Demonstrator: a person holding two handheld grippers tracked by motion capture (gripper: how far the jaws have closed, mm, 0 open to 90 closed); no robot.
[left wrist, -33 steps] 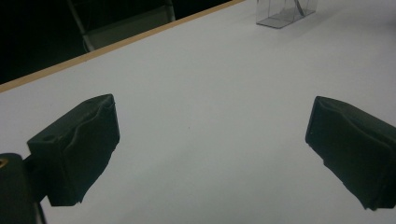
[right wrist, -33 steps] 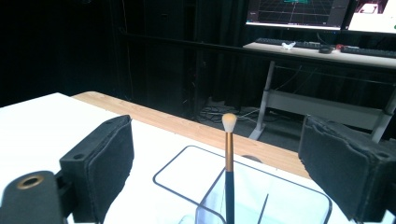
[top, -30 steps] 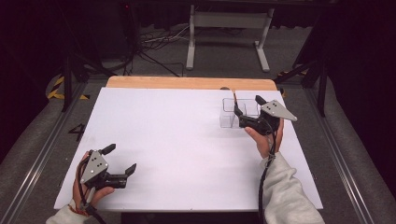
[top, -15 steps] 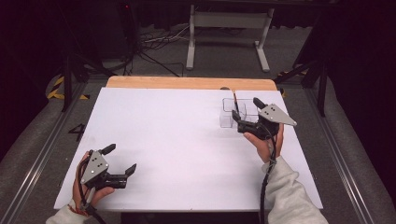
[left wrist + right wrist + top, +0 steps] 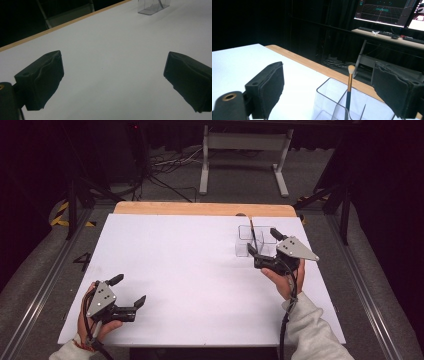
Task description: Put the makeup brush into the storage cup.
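Observation:
A clear divided box [image 5: 243,249] stands at the far right of the white table [image 5: 180,260]. A makeup brush [image 5: 252,231] with a dark and gold handle stands upright in it, bristles up. My right gripper [image 5: 262,241] is open just above and in front of the box. In the right gripper view its jaws [image 5: 327,90] stand wide on either side of the brush [image 5: 349,85] and the box [image 5: 329,100], touching neither. My left gripper [image 5: 129,290] rests open near the front left edge. Between its jaws [image 5: 112,80] is bare table, with the box [image 5: 152,7] far off.
A wooden strip [image 5: 200,209] borders the table's far edge. Beyond it are a metal stand [image 5: 242,150] and floor cables [image 5: 165,165]. A desk with a monitor [image 5: 384,12] and keyboard [image 5: 377,31] stands behind the table.
My right gripper has edged slightly left, closer over the clear box. The left gripper has stayed where it was.

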